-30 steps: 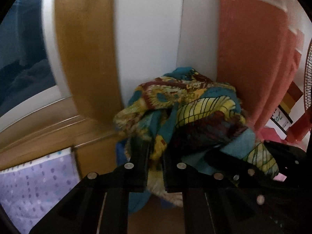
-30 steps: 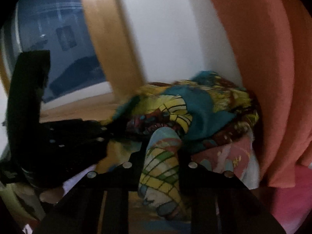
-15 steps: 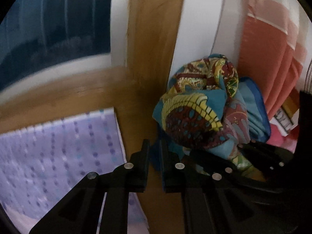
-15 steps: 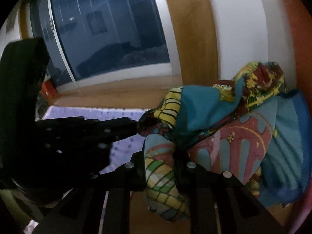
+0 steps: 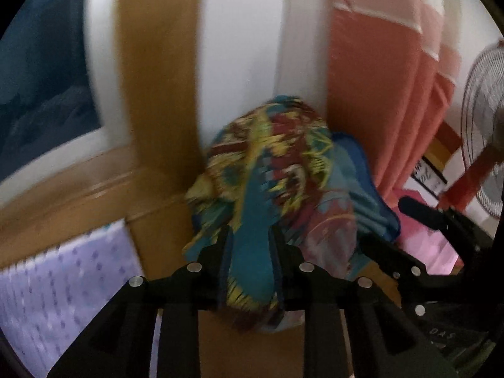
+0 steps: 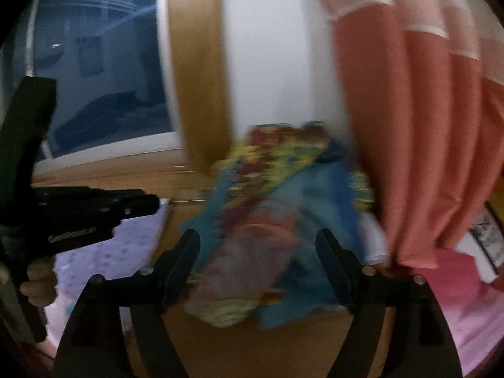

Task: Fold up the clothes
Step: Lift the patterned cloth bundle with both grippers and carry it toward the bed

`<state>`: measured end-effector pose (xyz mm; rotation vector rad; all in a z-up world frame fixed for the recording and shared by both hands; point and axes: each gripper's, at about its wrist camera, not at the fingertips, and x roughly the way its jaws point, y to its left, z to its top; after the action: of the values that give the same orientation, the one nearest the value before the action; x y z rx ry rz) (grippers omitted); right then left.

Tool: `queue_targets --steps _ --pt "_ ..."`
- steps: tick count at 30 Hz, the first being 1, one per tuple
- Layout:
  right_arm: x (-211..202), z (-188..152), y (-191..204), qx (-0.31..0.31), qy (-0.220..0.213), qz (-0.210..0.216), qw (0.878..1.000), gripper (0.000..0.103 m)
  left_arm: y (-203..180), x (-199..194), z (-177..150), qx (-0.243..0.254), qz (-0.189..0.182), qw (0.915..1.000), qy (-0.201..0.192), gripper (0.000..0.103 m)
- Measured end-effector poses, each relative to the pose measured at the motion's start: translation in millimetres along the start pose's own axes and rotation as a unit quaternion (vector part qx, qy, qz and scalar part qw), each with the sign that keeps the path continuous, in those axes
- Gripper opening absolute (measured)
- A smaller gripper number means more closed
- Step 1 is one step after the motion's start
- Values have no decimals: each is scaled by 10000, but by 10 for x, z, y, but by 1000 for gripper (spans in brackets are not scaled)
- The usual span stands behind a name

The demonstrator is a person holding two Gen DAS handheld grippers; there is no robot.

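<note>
Both views were motion-blurred, so fine detail was not resolved.

Nearest the left wrist camera, a teal and yellow tongue of the patterned cloth bundle (image 5: 277, 195) was seen running lengthwise between the fingers of the left gripper (image 5: 250, 245). The strip's long axis lay along the fingers, its free end hanging towards the camera and its far end joining the bundle. The jaws were opening. The cloth filled the narrow gap between them and appeared to touch both fingers; whether the pads still pressed on it could not be judged through the blur.

In the right wrist view, the right gripper (image 6: 258, 245) was recorded with jaws opening and fingers spread wide apart. The near edge of the bundle (image 6: 283, 208) lay between them, clear of both pads; nothing was clamped.

The bundle was crumpled into a mound, so no overall heading could be assigned. It was seated on a wooden ledge (image 6: 104, 173), in the corner against the white wall (image 5: 242, 63). A lilac dotted sheet (image 5: 63, 286) was noted at the left, and an orange curtain (image 6: 409, 141) hung just beside the bundle at the right.
</note>
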<state>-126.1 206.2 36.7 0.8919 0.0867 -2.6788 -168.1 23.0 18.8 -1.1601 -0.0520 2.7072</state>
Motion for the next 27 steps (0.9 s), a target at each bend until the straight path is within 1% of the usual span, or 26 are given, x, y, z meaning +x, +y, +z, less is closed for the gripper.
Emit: queue_targets --steps 3,7,10,11,13,15,17,18,20,22,26,27 --pt "115 68 -138 95 56 -102 9999 77 -148 261 166 170 -164 9996 142 25" --pt "388 155 -208 26 126 -124 9998 77 -91 655 309 -371 -433 9975 416 26" --pt "584 158 -240 13 266 -75 9996 77 -35 857 259 -749 -489 9943 579 32" --pt "649 155 -246 10 319 -52 9995 77 -23 901 222 -795 -452 9940 601 36" --pt "772 111 -262 -52 437 9 9990 77 -19 947 171 -697 -323 9951 616 44" --pt "830 50 -245 -159 505 29 9986 77 -12 990 129 -590 -178 9959 661 62" --pt "849 8 -274 -216 564 67 9982 77 23 1034 101 -581 -53 9948 833 69" --pt "860 -8 -289 -186 580 126 9981 77 63 1028 94 -657 -73 9938 891 69" --pt "868 -25 -317 -116 589 226 9979 77 156 948 105 -908 -166 9930 738 69" --pt "863 -18 -347 -34 568 299 9979 77 204 862 158 -966 -233 9938 500 69" --pt "871 -30 -370 15 559 377 9977 77 138 828 345 -602 -404 9970 269 69" --pt "873 -33 -375 15 554 385 9977 77 98 860 378 -480 -390 9977 275 69"
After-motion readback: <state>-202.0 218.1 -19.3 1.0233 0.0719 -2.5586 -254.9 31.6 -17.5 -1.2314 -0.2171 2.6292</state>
